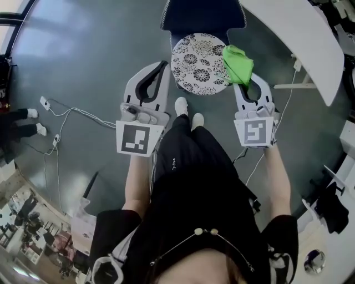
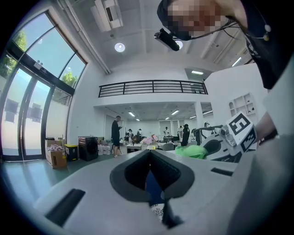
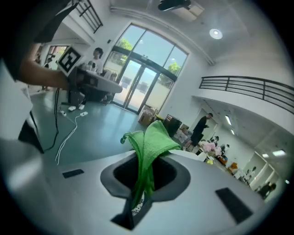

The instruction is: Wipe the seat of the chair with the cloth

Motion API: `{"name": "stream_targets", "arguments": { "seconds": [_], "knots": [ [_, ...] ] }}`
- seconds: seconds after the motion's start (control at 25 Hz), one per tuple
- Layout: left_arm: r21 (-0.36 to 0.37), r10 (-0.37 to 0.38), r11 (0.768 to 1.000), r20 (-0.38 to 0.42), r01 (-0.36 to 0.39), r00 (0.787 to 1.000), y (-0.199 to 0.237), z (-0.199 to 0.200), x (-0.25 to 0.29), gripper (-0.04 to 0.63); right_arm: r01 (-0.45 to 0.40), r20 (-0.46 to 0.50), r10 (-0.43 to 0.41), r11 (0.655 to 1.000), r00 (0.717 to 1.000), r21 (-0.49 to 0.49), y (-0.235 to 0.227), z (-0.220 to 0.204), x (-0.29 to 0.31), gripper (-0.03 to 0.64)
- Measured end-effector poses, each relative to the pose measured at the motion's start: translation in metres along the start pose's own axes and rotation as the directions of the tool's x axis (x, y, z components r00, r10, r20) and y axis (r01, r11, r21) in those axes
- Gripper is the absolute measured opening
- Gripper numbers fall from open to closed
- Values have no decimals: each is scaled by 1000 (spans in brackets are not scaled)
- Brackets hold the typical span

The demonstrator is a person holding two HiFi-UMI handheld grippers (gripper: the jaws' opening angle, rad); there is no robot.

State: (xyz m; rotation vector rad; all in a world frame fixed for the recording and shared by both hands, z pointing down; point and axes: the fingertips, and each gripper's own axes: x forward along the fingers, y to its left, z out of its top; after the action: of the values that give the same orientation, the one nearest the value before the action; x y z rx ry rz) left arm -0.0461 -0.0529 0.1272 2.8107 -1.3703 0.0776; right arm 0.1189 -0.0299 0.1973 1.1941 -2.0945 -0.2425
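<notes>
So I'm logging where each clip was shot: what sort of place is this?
Likely a big open-plan workshop or office hall: tall glass doors, a railed upper balcony, and people standing at the far end.

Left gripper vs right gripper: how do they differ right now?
The right gripper is shut on the green cloth; the left gripper is shut on nothing. In the head view the right gripper holds the cloth at the patterned seat's right edge; the left gripper sits off its left side, over floor. Both point toward the chair.
</notes>
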Motion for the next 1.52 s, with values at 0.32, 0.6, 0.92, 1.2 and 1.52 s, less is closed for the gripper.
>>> {"name": "stream_targets", "arguments": {
  "seconds": [0.32, 0.6, 0.92, 1.2, 1.52],
  "knots": [
    [-49, 0, 999, -61, -3, 998, 42, -40, 17, 5, -84, -64, 66, 939, 996, -334, 26, -23, 152, 51],
    [-71, -6, 998, -142, -4, 990, 52, -91, 24, 5, -250, -200, 170, 827, 965, -504, 73, -82, 260, 52],
    [-164, -42, 986, -237, 2, 971, 41, -181, 39, 5, -302, -246, 178, 656, 953, -692, 126, -169, 339, 52],
    [-202, -35, 979, -324, -33, 945, 32, -236, 37, 5, -333, -283, 183, 634, 942, -698, 147, -234, 395, 52],
    [-226, -30, 972, -391, -64, 920, 30, -268, 35, 5, -340, -319, 153, 639, 935, -690, 144, -270, 449, 52]
  ]
}}
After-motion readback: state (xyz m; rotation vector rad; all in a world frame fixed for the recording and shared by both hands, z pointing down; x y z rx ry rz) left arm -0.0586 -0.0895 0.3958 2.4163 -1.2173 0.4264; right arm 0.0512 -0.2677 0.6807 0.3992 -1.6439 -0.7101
